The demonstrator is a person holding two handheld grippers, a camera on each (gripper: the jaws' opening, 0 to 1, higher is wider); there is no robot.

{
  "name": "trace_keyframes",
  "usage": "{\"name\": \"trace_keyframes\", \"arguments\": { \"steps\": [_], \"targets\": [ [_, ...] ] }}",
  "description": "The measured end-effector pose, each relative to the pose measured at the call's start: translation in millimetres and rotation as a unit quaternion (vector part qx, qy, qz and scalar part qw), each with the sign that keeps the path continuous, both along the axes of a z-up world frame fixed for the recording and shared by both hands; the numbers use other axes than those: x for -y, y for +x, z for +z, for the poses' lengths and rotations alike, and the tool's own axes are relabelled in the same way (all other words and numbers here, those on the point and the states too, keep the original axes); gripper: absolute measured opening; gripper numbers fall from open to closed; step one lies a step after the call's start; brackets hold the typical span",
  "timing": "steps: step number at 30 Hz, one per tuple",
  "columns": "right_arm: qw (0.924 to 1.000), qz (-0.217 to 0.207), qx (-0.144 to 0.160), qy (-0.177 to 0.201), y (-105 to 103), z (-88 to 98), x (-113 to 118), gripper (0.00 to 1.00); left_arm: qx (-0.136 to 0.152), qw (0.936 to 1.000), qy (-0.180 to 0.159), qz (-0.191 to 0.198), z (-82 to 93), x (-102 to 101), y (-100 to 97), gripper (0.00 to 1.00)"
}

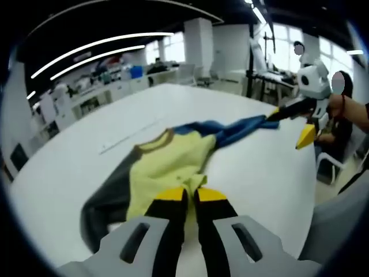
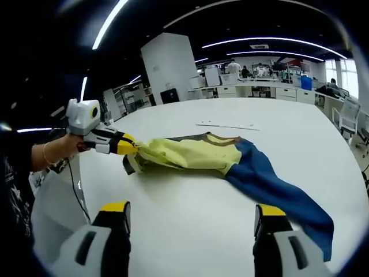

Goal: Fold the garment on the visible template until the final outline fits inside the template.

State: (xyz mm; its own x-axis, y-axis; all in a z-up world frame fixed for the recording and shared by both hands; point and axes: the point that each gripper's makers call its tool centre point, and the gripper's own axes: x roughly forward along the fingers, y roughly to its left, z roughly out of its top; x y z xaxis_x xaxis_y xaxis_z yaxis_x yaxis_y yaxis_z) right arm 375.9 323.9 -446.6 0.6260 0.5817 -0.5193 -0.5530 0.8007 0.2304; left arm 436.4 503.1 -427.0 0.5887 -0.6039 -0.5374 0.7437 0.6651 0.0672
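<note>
Your left hand-held gripper [image 1: 190, 199] has its yellow-tipped jaws pressed nearly together on the yellow hem of the garment [image 1: 173, 161]; the right gripper view confirms that pinch at the garment's near end, close to the tabletop edge on your side. Your right hand-held gripper [image 2: 193, 216] stands wide open in its own view, holding nothing, with bare tabletop [image 2: 190, 213] between its tips. In the left gripper view it sits at the blue sleeve [image 1: 245, 128], one jaw hanging below, but you cannot tell whether it touches the cloth. The garment lies stretched across the middle of the white tabletop: yellow body, grey sleeve, blue sleeve. A thin pale line [image 2: 228, 126] lies beyond the garment; whether it marks the template is too faint to tell.
</note>
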Motion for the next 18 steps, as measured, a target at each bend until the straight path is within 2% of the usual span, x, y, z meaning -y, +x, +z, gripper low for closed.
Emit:
{"name": "trace_keyframes", "arguments": {
  "steps": [8, 18],
  "targets": [
    [0.9999, 0.005, -0.003, 0.011, -3.8, -2.4, -7.8, 0.87, 0.009, 0.9999, -0.005, -0.010, 15.5, 2.2, -6.8, 0.03],
    [0.9996, 0.022, -0.009, 0.018, -10.0, -6.4, -21.2, 0.85, -0.013, 0.9993, -0.022, -0.029, 19.9, 5.4, -25.4, 0.03]
  ]
}}
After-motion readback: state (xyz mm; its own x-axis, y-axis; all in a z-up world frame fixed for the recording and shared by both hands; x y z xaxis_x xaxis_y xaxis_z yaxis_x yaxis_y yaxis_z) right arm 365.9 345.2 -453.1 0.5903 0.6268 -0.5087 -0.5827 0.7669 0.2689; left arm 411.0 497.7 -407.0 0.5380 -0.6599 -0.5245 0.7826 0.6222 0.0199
